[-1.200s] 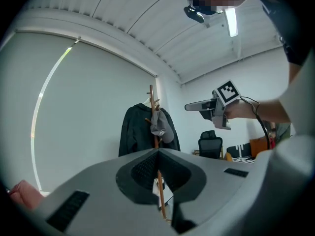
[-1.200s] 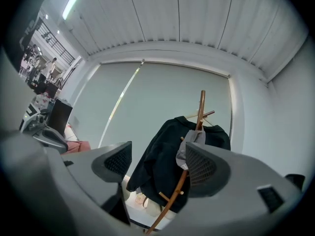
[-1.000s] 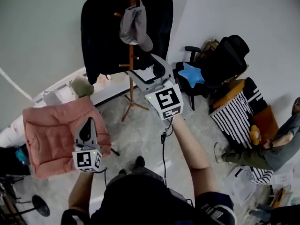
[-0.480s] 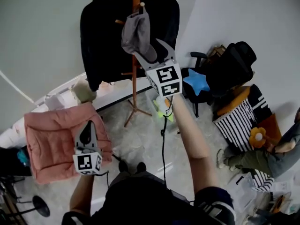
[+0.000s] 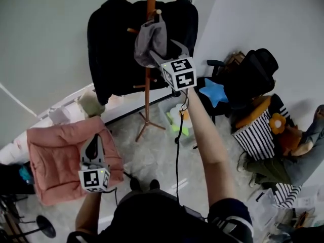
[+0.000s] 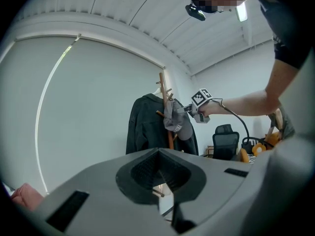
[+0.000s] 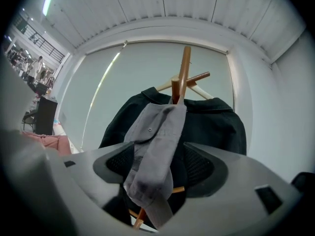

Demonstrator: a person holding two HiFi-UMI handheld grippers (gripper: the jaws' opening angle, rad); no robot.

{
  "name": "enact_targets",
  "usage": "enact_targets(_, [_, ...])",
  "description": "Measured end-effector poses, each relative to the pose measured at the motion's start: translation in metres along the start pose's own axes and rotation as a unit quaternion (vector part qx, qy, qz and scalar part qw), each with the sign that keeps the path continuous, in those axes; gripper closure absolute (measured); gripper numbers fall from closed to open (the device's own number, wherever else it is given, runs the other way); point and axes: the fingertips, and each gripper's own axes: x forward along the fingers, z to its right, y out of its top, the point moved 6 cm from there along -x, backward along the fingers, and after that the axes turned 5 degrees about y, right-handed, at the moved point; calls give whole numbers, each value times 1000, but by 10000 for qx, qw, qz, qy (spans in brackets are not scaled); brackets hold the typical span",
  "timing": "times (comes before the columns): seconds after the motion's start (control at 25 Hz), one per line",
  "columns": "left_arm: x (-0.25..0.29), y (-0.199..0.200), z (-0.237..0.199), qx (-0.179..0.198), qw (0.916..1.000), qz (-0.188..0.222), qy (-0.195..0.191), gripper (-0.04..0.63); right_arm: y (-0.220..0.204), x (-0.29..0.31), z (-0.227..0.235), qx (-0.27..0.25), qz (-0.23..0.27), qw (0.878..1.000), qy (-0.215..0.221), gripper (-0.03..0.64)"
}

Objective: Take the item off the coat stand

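A grey cap (image 5: 150, 40) hangs on a peg of the wooden coat stand (image 5: 148, 92), in front of a black jacket (image 5: 114, 47) on the same stand. My right gripper (image 5: 163, 52) is raised to the cap. In the right gripper view the cap (image 7: 155, 146) hangs down between the two jaws of the right gripper (image 7: 157, 167), which are closing; a gap still shows beside the cloth. My left gripper (image 5: 93, 145) is held low over the pink cushion, jaws together and empty. The left gripper view shows the left gripper (image 6: 160, 173), with the cap (image 6: 175, 123) and right gripper (image 6: 191, 110) far off.
A pink cushioned seat (image 5: 55, 153) lies at lower left. A black office chair (image 5: 248, 67) with a blue star cushion (image 5: 212, 91) stands right of the stand, beside a striped bag (image 5: 258, 130). A person's legs (image 5: 283, 168) are at the right edge. A cable (image 5: 177, 146) hangs from my right arm.
My right gripper has risen and moved forward to the stand, so the cap now hangs between its jaws. The left gripper has stayed over the pink seat.
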Motion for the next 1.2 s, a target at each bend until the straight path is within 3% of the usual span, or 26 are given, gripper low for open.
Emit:
enact_targets(0.08, [2,0,-2,-41,10000,-27,33,572,-4,8,3,118,-61,9999,81,293])
enact_targets(0.36, [6,-2,-6,-14,10000,-65,57,572,-4,19,2,92,-29,9999,111,433])
enact_targets(0.44, [8,-3,-7,-13,10000,-49,52,572,-3,19,2,67,-38,9999,88,477])
enact_targets(0.52, [9,-4,-7,-35,10000,-52,54,572,-3,20,2,-18,-80,10000,49,577])
enact_targets(1.2, [5,-7,-11,36,10000,2,86,572,31,-7,2,-219,281,9991,-238,591])
